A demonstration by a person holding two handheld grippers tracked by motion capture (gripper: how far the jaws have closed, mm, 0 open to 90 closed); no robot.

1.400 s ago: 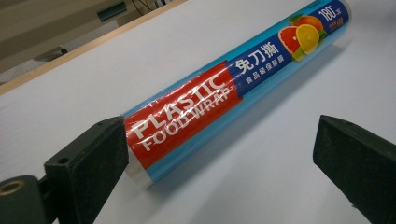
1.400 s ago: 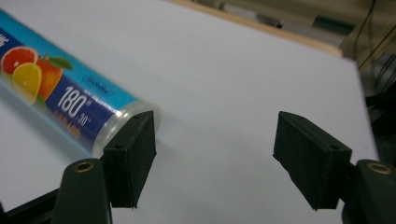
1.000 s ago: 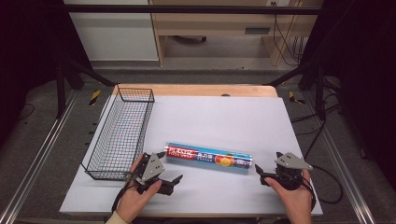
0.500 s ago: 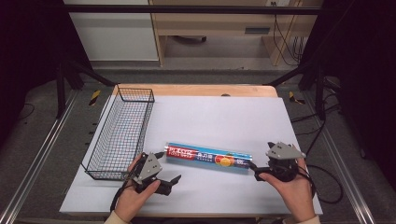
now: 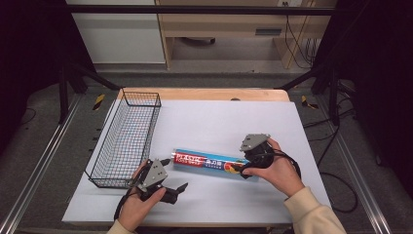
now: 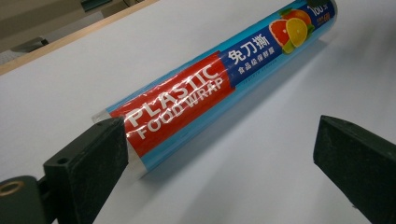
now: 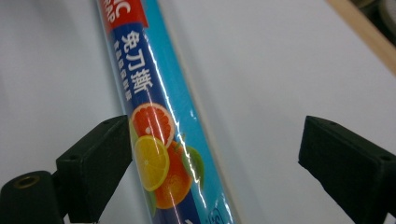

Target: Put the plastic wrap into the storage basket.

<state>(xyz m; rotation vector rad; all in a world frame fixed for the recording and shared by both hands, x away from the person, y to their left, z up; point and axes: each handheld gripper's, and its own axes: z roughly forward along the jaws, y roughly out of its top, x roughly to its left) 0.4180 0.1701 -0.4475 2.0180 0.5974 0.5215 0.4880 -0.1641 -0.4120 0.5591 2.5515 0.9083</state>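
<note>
A roll of plastic food wrap (image 5: 207,161) in a blue and red wrapper lies flat on the white table (image 5: 234,117), running left to right. My right gripper (image 5: 239,167) sits over its right end. In the right gripper view the roll (image 7: 163,140) lies between the jaws, close against the left jaw and well apart from the right one; the jaws have just been closing. My left gripper (image 5: 174,174) rests on the table just in front of the roll's left end. Its jaws stand wide in the left gripper view, with the roll (image 6: 210,88) beyond the tips.
A black wire basket (image 5: 141,92) stands along the table's left side, close to my left hand. Beyond the table's wooden far edge (image 5: 204,93) the floor drops away. Metal rails (image 5: 44,161) run along both sides.
My right hand has moved left and forward from the table's right part onto the roll's right end. The left hand and the roll have stayed where they were.
</note>
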